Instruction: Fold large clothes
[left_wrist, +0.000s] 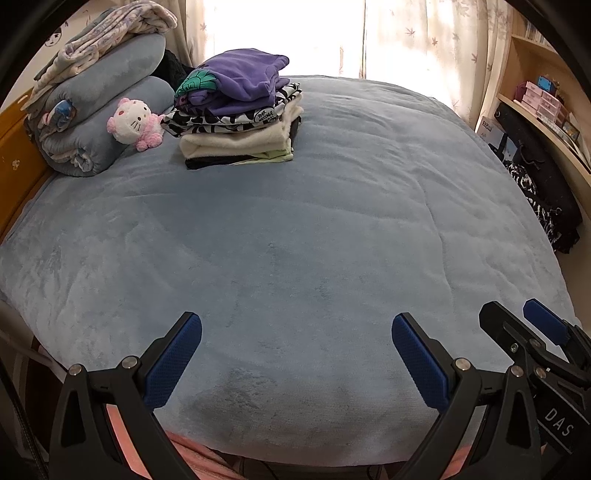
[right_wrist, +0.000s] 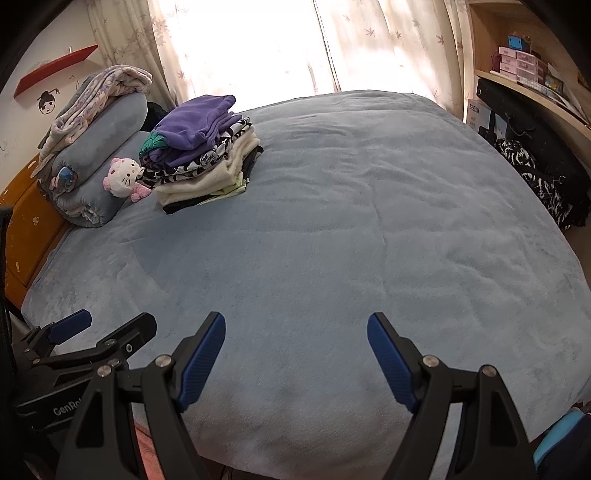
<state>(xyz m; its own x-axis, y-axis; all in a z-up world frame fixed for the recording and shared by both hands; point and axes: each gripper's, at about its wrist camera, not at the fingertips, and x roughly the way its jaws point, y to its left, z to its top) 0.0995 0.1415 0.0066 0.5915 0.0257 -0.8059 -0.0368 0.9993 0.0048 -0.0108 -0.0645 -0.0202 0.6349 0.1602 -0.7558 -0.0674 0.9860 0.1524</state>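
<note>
Both the left tongs (left_wrist: 296, 325) and right tongs (right_wrist: 296, 325) hang wide and empty over the bare bed (left_wrist: 332, 221), while the stack of folded clothes (left_wrist: 236, 110) sits upper left, nearer the left tongs.

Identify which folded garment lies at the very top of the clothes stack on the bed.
The purple fleece garment tops the stack; the black-and-white patterned one and the cream fluffy one lie beneath it.
</note>
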